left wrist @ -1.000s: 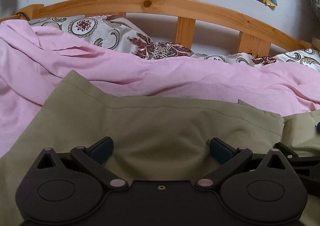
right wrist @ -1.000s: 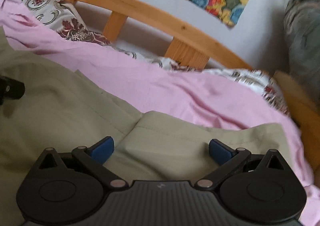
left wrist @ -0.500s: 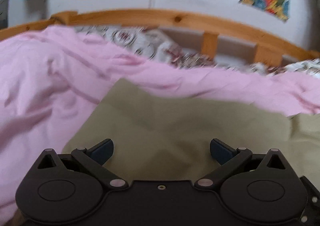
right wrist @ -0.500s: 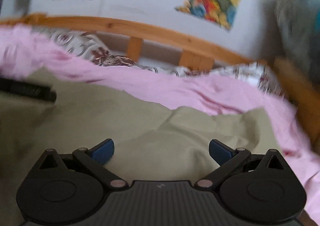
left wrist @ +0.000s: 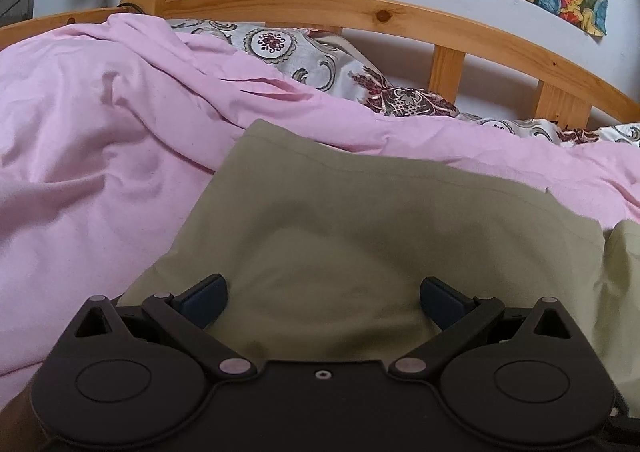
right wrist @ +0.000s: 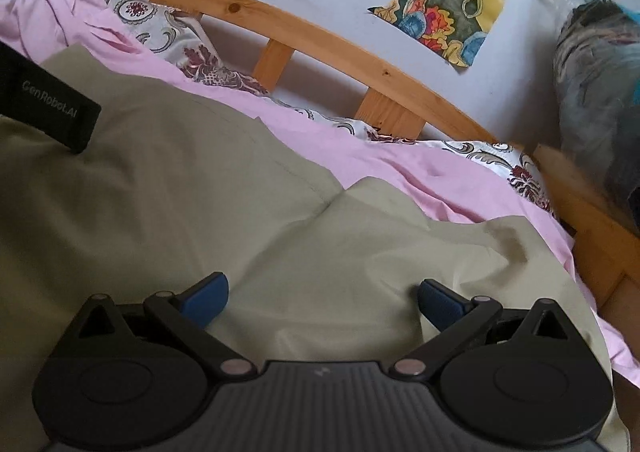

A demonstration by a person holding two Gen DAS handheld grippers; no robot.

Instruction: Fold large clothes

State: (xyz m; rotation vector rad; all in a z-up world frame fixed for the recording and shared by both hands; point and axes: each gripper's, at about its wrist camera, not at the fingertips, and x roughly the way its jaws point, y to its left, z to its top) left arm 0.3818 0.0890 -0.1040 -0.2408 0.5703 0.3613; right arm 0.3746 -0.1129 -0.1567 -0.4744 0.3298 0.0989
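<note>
**Both grippers hanging wide over the olive garment**

I am holding the left gripper (left wrist: 323,294) over the olive garment (left wrist: 392,236) with its jaws spread wide and gripping nothing; the right gripper (right wrist: 322,294) is hanging the same way, empty. The garment is filling the lower centre of both views, lying on the pink sheet (left wrist: 100,139). I am judging that I am keeping both spread to take an edge for the next fold. In the right view a seam or fold line (right wrist: 324,203) is running through mid-frame. The bed's wooden rail (left wrist: 400,11) is arching across the top, a patterned pillow (left wrist: 280,47) lying under it, colourful paper (right wrist: 452,7) sticking to the wall at upper right.
</note>
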